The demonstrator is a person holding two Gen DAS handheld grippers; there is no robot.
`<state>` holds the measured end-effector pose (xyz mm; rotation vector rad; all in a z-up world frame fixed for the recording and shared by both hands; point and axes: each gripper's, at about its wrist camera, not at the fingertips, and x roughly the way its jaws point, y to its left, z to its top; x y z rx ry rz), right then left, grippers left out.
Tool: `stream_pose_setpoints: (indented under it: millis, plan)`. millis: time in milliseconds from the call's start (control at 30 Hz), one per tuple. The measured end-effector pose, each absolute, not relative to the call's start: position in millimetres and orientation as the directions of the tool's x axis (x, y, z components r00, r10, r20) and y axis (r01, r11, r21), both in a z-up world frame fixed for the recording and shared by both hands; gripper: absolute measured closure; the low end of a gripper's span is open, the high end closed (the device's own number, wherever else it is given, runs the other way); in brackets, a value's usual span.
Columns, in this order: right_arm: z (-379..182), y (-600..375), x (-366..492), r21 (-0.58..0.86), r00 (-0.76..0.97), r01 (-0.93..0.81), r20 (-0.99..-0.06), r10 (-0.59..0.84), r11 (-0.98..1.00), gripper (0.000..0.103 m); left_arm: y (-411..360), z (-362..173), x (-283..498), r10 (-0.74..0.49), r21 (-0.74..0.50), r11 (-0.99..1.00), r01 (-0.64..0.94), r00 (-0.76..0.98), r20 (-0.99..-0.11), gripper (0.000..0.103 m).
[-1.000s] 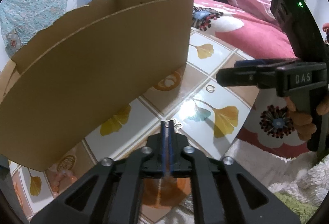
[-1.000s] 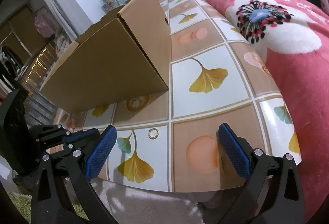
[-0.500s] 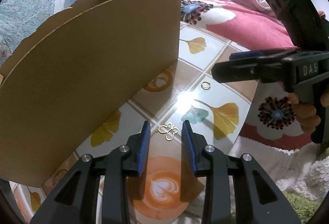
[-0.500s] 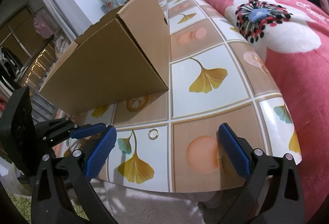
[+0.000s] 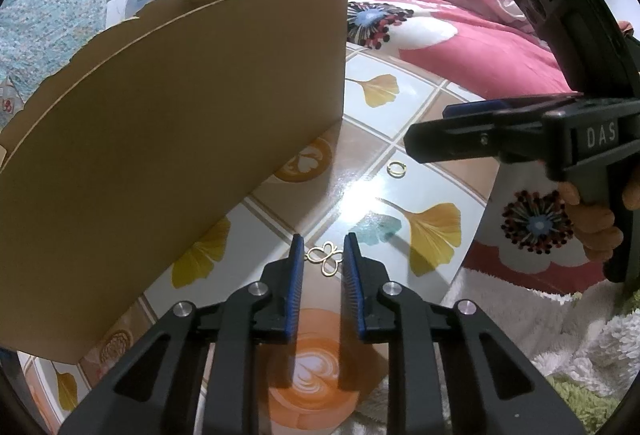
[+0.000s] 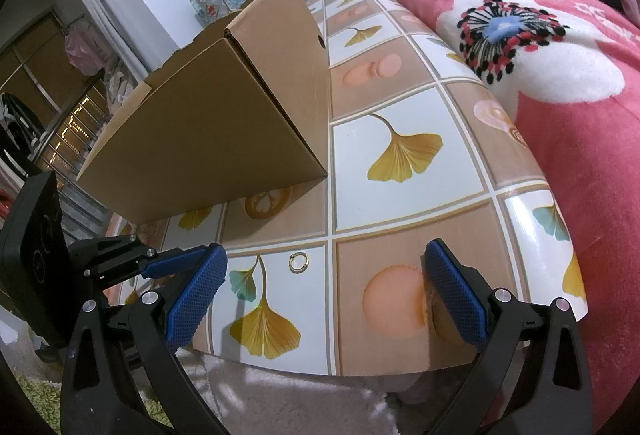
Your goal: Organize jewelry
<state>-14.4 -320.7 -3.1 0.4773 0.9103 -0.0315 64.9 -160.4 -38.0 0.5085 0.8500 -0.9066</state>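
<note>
A cardboard box (image 5: pixel 172 139) stood at the worktop's (image 5: pixel 408 95) nine o'clock side. At six o'clock in the left wrist view, the left claw (image 5: pixel 322 255) was released, its blue pads either side of a gold butterfly charm (image 5: pixel 325 258) lying flat on the worktop, not clamping it. Toward two o'clock from the charm lay a small gold ring (image 5: pixel 397 168), just beside the tip of the right claw (image 6: pixel 326 267). In its own view the right claw gaped wide, with the ring between its pads at twelve o'clock. A pink floral bed (image 6: pixel 560 83) lay at three o'clock.
</note>
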Motion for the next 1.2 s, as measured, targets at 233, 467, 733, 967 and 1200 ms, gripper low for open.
stream_pose_setpoints:
  millis: [233, 467, 733, 967, 1200]
  plan:
    - [-3, -321, -14, 0.383, 0.620, 0.225, -0.765, 0.172, 0.896, 0.008, -159, -37, 66, -0.479, 0.023, 0.544, 0.839, 0.333, -0.812, 0.083]
    - [1, -321, -13, 0.384, 0.621, 0.223, -0.764, 0.173, 0.896, 0.008, -152, -29, 67, -0.485, 0.020, 0.565, 0.825, 0.352, -0.801, 0.083]
    - [1, -304, -8, 0.343, 0.601, 0.146, -0.776, 0.193, 0.928, 0.053, -134, -15, 72, -0.483, 0.018, 0.617, 0.787, 0.397, -0.781, 0.083]
    - [-3, -279, 0, 0.179, 0.574, 0.052, -0.810, 0.118, 0.982, 0.069, -130, -15, 72, -0.477, 0.016, 0.632, 0.775, 0.405, -0.780, 0.083]
    - [-8, -265, 2, 0.031, 0.569, 0.014, -0.822, 0.018, 0.999, 0.080, -130, -17, 72, -0.476, 0.019, 0.630, 0.776, 0.405, -0.780, 0.083]
